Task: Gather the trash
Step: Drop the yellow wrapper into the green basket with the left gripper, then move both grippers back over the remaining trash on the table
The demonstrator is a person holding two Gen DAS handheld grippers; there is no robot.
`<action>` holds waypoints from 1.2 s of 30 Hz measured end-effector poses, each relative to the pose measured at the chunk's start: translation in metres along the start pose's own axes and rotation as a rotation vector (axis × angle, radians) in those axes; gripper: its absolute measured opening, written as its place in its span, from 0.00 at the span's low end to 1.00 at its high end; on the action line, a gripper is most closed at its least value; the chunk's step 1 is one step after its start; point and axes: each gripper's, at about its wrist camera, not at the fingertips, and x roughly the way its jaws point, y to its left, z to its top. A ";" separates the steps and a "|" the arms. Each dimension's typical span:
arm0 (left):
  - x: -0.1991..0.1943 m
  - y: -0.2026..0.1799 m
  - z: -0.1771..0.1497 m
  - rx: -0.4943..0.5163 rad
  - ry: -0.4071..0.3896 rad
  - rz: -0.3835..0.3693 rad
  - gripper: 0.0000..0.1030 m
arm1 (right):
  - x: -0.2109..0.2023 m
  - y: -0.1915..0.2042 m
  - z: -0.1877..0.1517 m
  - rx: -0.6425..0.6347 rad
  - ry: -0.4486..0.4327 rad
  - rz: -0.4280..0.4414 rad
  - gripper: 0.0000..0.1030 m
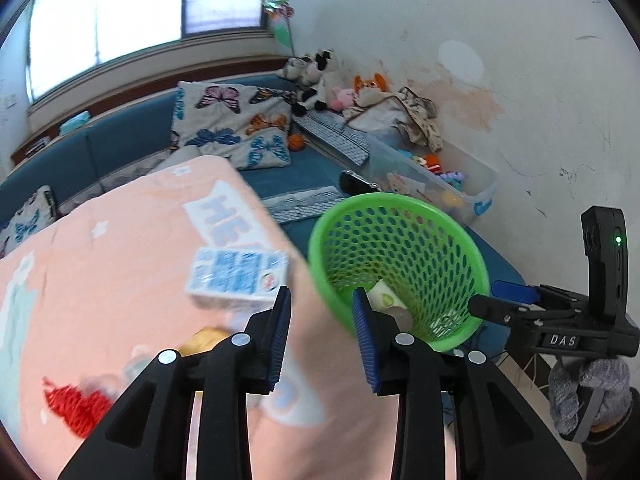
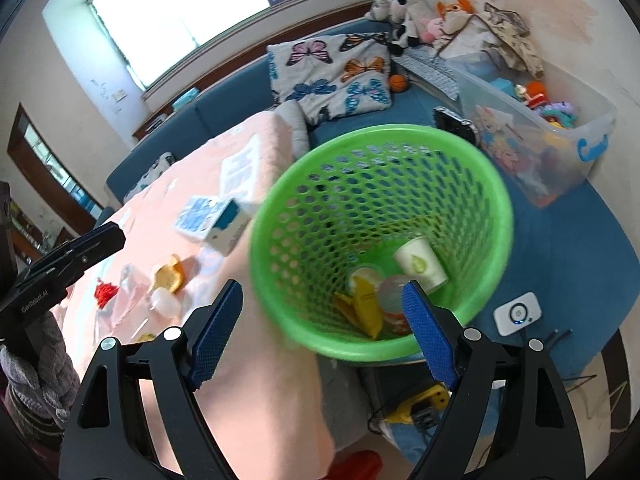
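A green mesh basket (image 2: 384,208) stands beside the pink cloth-covered table (image 2: 256,360); it also shows in the left wrist view (image 1: 400,264). Inside lie a paper cup (image 2: 420,264), a yellow wrapper (image 2: 366,308) and a round container (image 2: 394,292). On the table lie a blue-white carton (image 1: 236,276), an orange peel (image 2: 170,274), red yarn (image 1: 78,404) and a white cap (image 2: 166,304). My left gripper (image 1: 320,336) is open and empty over the table edge. My right gripper (image 2: 320,336) is open and empty, above the basket's near rim.
A blue sofa (image 1: 120,148) with butterfly cushions (image 1: 236,124) runs behind the table. A clear toy bin (image 2: 552,144) and plush toys (image 2: 404,12) sit at the right. A white device (image 2: 518,312) lies on the blue seat. Yellow tool (image 2: 420,402) lies on the floor.
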 end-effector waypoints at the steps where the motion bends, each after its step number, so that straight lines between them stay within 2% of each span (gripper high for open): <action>1: -0.007 0.006 -0.006 -0.007 -0.004 0.004 0.30 | 0.001 0.006 -0.002 -0.011 0.004 0.006 0.79; 8: -0.042 0.047 -0.040 -0.039 -0.021 0.090 0.37 | 0.010 0.047 -0.014 -0.073 0.030 0.068 0.80; 16: -0.074 0.110 -0.087 -0.157 -0.008 0.178 0.39 | 0.024 0.088 -0.018 -0.124 0.055 0.121 0.80; 19: -0.085 0.131 -0.103 -0.203 -0.008 0.201 0.43 | 0.028 0.098 -0.019 -0.134 0.061 0.137 0.82; 22: -0.092 0.148 -0.120 -0.231 0.003 0.219 0.53 | 0.033 0.111 -0.023 -0.153 0.074 0.156 0.83; 30: -0.090 0.174 -0.159 -0.303 0.052 0.215 0.59 | 0.044 0.142 -0.034 -0.201 0.105 0.185 0.84; 36: -0.084 0.176 -0.168 -0.306 0.071 0.204 0.62 | 0.048 0.155 -0.041 -0.217 0.121 0.201 0.84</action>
